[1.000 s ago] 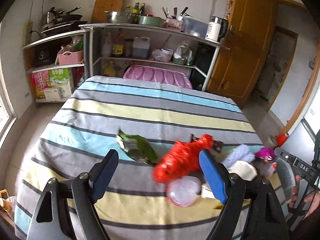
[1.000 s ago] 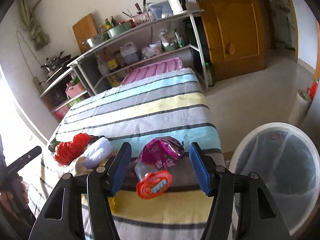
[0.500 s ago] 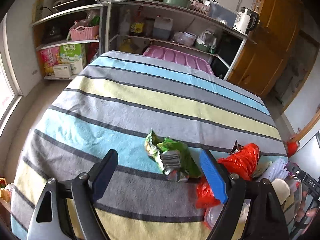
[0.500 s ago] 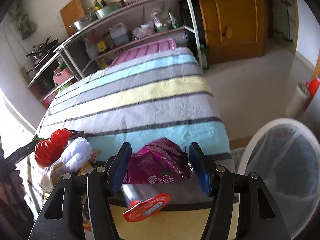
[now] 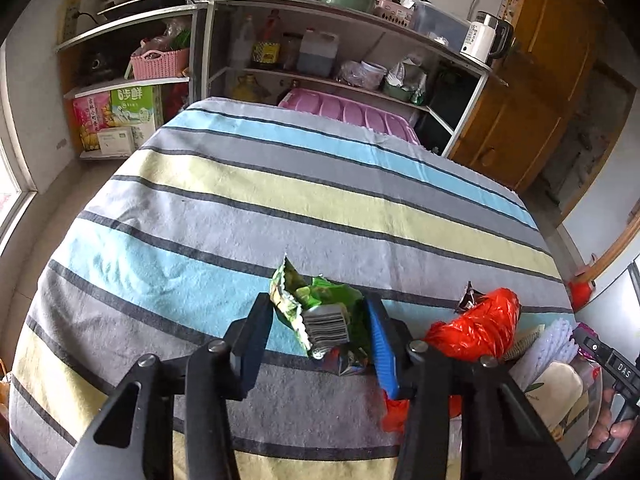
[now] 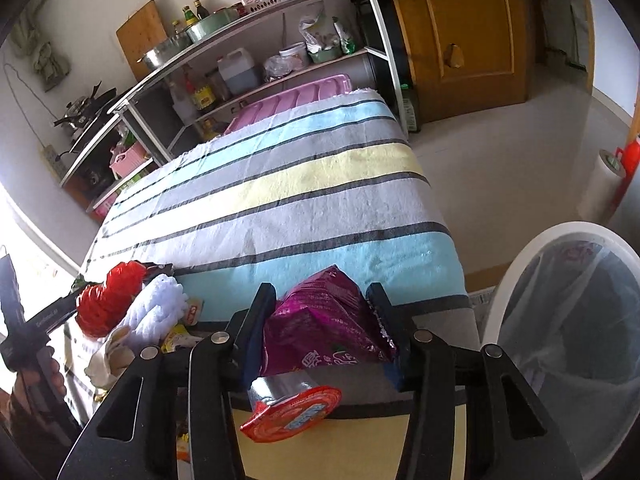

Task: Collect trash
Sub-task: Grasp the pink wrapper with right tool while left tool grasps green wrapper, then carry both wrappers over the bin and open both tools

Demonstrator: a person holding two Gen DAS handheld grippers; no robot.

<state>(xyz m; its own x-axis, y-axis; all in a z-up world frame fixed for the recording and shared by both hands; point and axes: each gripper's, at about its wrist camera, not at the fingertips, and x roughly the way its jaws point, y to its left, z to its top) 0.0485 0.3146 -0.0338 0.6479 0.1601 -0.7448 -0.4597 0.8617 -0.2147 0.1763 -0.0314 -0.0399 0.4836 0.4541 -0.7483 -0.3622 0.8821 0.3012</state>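
Note:
My left gripper (image 5: 320, 312) is closed on a crumpled green snack wrapper (image 5: 320, 312) on the striped tablecloth (image 5: 280, 200). A red plastic bag (image 5: 476, 328) lies just right of it, with a white cloth (image 5: 552, 344) beyond. My right gripper (image 6: 320, 304) is closed on a purple snack bag (image 6: 324, 320) near the table's right edge. A cup with a red peeled lid (image 6: 296, 412) lies under that gripper. The red bag (image 6: 108, 300) and white cloth (image 6: 156, 312) show at its left.
A white bin with a clear liner (image 6: 568, 344) stands on the floor right of the table. Metal shelves (image 5: 320, 40) with kitchenware and a pink lid (image 5: 344, 112) stand behind the table. A wooden door (image 6: 460, 32) is at the back right.
Both grippers have closed in: the left around the green wrapper, the right around the purple bag. The left view has shifted left, away from the red bag.

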